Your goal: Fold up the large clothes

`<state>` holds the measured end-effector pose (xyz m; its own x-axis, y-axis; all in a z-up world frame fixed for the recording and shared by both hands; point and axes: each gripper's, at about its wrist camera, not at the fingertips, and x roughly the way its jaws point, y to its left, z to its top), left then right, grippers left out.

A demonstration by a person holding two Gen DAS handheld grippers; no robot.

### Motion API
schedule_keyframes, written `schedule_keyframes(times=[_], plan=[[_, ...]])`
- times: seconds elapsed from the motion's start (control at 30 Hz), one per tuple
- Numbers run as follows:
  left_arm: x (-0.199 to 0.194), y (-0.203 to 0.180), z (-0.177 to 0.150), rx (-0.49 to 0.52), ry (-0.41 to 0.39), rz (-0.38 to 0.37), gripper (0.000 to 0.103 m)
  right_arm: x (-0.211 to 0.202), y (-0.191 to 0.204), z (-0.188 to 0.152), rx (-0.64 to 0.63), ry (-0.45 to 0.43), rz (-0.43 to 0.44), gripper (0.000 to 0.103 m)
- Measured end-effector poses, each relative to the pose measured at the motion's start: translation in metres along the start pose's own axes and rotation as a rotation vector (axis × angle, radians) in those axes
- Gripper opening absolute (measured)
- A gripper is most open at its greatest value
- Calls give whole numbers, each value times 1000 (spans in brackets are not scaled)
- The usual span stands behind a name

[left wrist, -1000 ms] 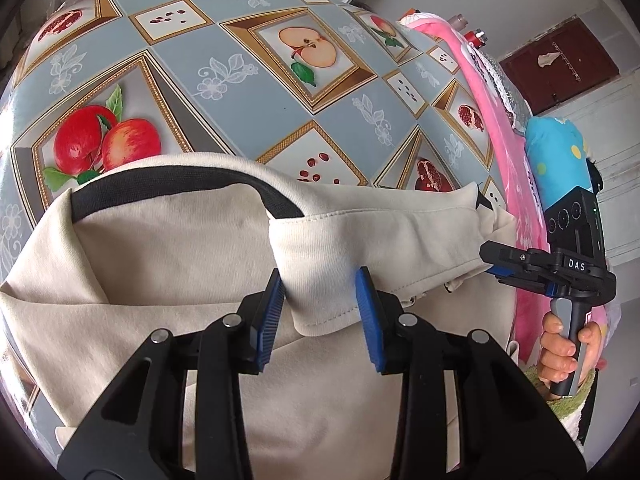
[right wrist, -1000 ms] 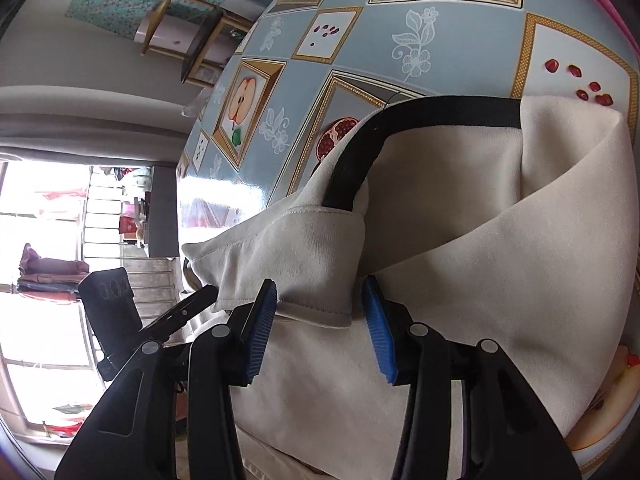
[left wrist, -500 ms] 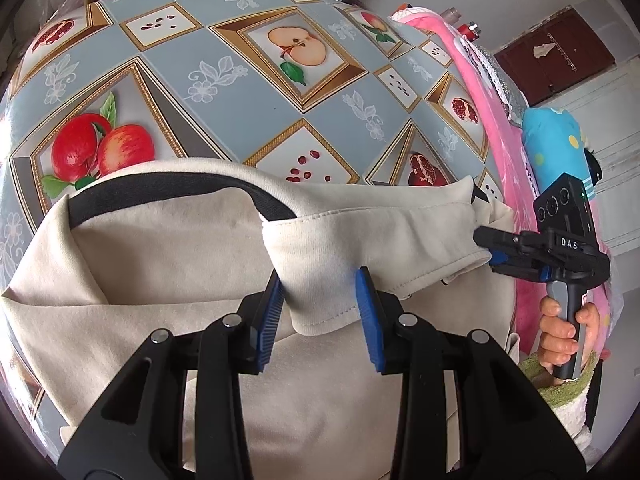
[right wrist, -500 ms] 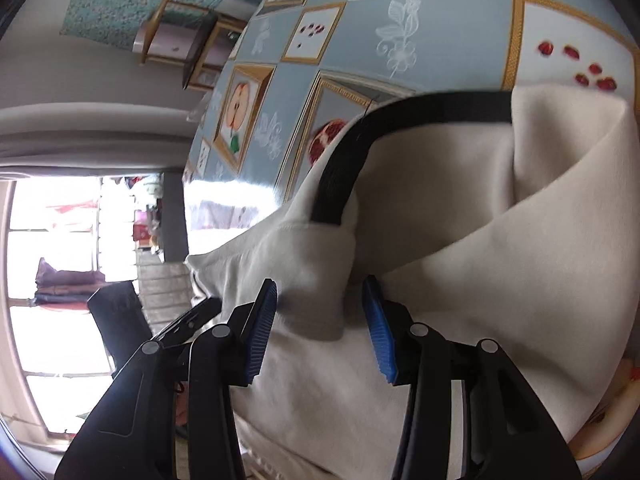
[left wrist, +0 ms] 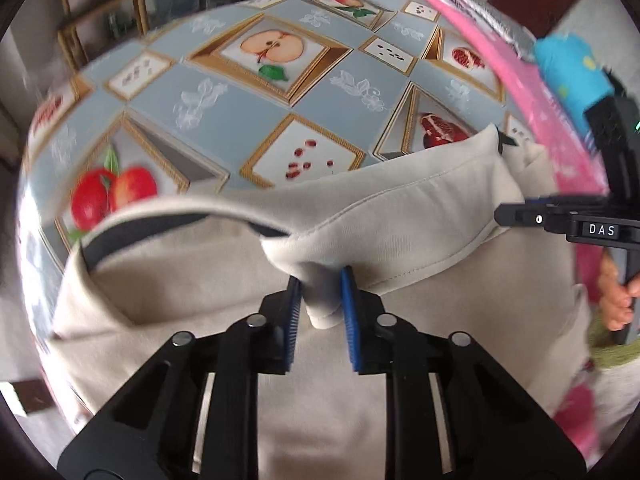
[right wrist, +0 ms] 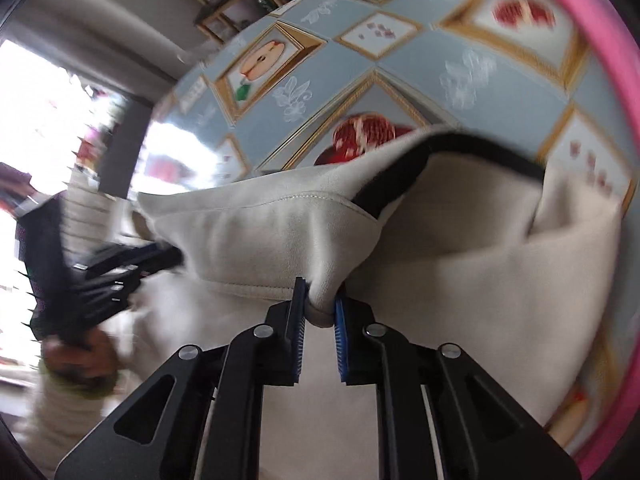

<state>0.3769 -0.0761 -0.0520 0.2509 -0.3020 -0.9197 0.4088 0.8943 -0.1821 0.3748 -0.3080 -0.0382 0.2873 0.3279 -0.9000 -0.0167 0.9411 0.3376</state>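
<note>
A large cream garment (left wrist: 400,216) with a black neck band (left wrist: 132,232) lies on the table and shows in the right wrist view (right wrist: 460,260) too. My left gripper (left wrist: 320,300) is shut on a bunched fold of its hemmed edge. My right gripper (right wrist: 320,308) is shut on the same edge at the other end and lifts it off the layer below. The right gripper also shows at the right of the left wrist view (left wrist: 516,216). The left gripper shows blurred in the right wrist view (right wrist: 160,256).
The table carries a blue-grey fruit-print cloth (left wrist: 240,112). A pink cloth (left wrist: 500,76) and a blue cushion (left wrist: 568,72) lie along its far right edge. Wooden shelves (left wrist: 100,20) stand beyond the table. A bright window (right wrist: 40,140) is at the left.
Both grippers have closed on the cream garment's hemmed edge and lifted it. Both views have swung and blurred with the motion.
</note>
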Motion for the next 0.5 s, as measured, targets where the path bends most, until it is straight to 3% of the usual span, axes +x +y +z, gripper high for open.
schedule_keyframes(times=[0.07,0.17,0.5], plan=[[3,-3,9,27,-24,53,17,6,4,10,-22,-18,-46,13],[9,4,18,22,-24,53,17,13,4,17,-47,-45,-76,12],[4,-8,-3,138,-7,47,17,3,-7,-10,-89,-54,-16,14]])
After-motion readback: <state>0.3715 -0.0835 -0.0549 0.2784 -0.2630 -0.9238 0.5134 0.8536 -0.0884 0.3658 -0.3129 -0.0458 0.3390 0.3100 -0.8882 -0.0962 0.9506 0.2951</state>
